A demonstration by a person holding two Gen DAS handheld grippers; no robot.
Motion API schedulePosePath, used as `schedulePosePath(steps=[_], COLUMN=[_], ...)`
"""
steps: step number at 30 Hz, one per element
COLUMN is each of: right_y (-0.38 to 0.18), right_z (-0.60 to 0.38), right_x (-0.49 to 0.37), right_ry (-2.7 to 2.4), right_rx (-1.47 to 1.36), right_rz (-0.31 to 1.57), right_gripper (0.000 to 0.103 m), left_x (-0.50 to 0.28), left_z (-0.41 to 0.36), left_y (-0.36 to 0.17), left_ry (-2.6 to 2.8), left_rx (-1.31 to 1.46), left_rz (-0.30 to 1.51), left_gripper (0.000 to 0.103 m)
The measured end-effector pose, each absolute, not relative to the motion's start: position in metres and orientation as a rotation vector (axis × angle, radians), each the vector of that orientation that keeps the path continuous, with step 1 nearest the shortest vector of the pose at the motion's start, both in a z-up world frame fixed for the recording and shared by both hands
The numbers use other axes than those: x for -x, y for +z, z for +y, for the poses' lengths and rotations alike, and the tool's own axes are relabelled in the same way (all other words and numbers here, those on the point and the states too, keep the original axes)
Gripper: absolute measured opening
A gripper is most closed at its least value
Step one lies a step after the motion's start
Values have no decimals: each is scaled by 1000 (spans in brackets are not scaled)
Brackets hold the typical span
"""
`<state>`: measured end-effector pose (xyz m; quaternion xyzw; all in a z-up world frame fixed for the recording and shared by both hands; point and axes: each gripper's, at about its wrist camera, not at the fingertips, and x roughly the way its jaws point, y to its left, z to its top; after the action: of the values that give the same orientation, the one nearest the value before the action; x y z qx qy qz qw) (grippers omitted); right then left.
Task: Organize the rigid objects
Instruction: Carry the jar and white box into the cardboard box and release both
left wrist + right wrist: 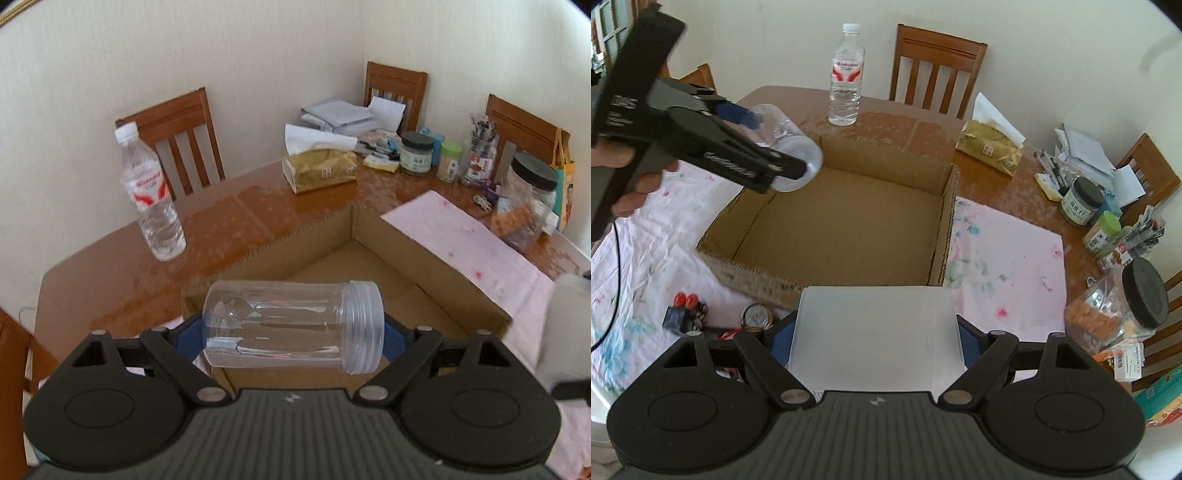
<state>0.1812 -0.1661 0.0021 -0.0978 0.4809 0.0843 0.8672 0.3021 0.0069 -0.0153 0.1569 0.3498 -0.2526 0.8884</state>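
- My left gripper [293,330] pinches a clear, lidless plastic jar [291,325] lengthwise: light, stiff, slippery.
- My right gripper [875,341] clamps a flat white box [873,332] by its sides, above the open cardboard box [842,221].

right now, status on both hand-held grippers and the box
Left hand-held gripper shut on clear jar, held sideways over cardboard box. Right hand-held gripper shut on white box. Cardboard box empty, nothing blocking.

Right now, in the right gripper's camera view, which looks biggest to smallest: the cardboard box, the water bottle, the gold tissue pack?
1. cardboard box, clearly largest.
2. water bottle and gold tissue pack look similar in extent; fisheye distortion makes ranking them unsure.
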Motion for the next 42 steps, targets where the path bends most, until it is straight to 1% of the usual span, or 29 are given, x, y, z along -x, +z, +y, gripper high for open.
schedulePosePath(steps=[1, 3, 8, 17, 26, 27, 28, 29, 34, 42], right_y=[2, 2, 2, 2, 4, 3, 1, 0, 0, 5], right_z=[-165, -163, -158, -155, -150, -150, -149, -148, -143, -143], right_x=[-184, -188, -200, -240, -307, -317, -325, -330, -339, -312], right_ry=[172, 164, 152, 172, 205, 209, 212, 211, 216, 197], right_rx=[206, 207, 216, 222, 247, 247, 253, 262, 276, 258], right_rz=[1007, 1008, 1018, 1008, 974, 972, 965, 959, 931, 911], right_gripper=[87, 87, 87, 86, 87, 87, 92, 102, 103, 103], left_x=[-306, -315, -321, -284, -249, -247, -245, -244, -236, -228], left_z=[7, 10, 26, 70, 109, 113, 115, 118, 123, 119], left_y=[-17, -22, -29, -30, -28, -27, -27, -28, -31, -33], left_ry=[-508, -462, -441, -364, -234, -218, -208, -194, -146, -150], left_rx=[-323, -298, -235, -167, -110, -100, -92, -85, -71, -69], left_rz=[719, 695, 735, 797, 822, 823, 824, 826, 841, 855], left_gripper=[95, 95, 95, 97, 97, 97, 97, 97, 97, 97])
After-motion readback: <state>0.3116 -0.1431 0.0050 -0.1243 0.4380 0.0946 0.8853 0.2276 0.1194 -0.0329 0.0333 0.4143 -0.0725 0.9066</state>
